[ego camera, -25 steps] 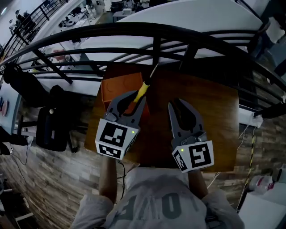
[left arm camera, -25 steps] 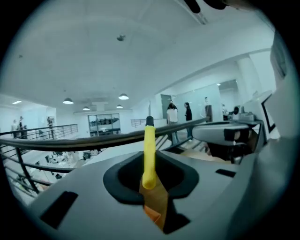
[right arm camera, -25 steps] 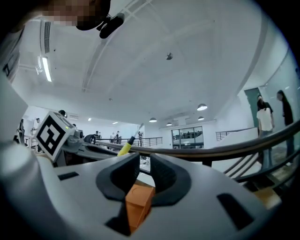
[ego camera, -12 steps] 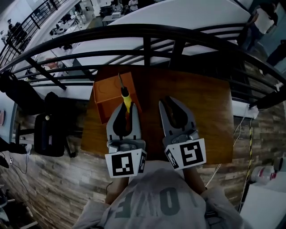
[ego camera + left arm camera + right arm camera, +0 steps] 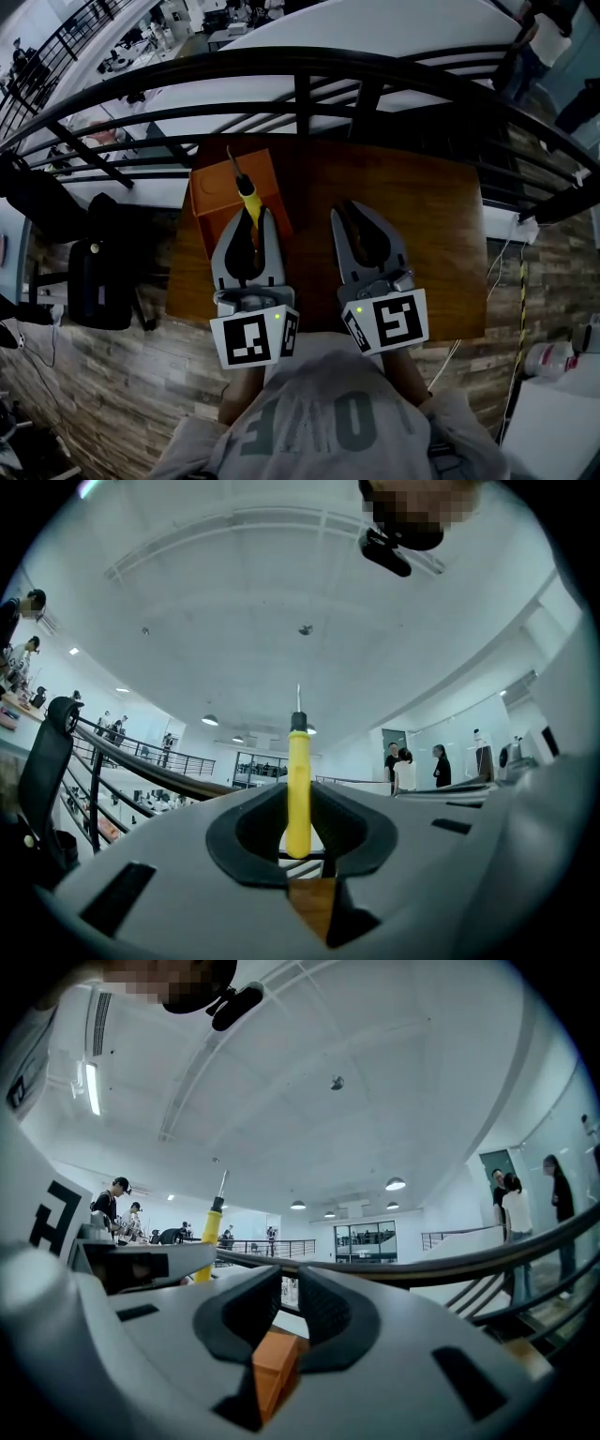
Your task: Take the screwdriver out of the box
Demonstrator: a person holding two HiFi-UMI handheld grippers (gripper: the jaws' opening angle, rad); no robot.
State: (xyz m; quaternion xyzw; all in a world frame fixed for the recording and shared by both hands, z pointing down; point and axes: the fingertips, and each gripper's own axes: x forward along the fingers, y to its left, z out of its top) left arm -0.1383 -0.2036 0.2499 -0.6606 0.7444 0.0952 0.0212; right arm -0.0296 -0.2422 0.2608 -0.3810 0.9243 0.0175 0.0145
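Observation:
An open orange box (image 5: 214,189) stands at the far left corner of the brown table (image 5: 422,234). My left gripper (image 5: 250,216) is shut on the yellow handle of the screwdriver (image 5: 245,194), just in front of the box. The metal shaft points away and slightly left, over the box. In the left gripper view the screwdriver (image 5: 298,789) stands upright between the jaws of the left gripper (image 5: 298,829). My right gripper (image 5: 349,208) hovers beside it over the table, shut with nothing held. In the right gripper view, the right gripper (image 5: 291,1283) frames the box's corner (image 5: 274,1372), with the screwdriver (image 5: 208,1241) at left.
A black metal railing (image 5: 309,70) runs just beyond the table's far edge. A dark office chair (image 5: 98,272) stands on the wooden floor to the left. The person's grey shirt (image 5: 328,422) fills the bottom of the head view.
The left gripper has drawn back toward the person with the screwdriver. Its shaft has swung from pointing up-right to pointing up-left. The right gripper has barely moved.

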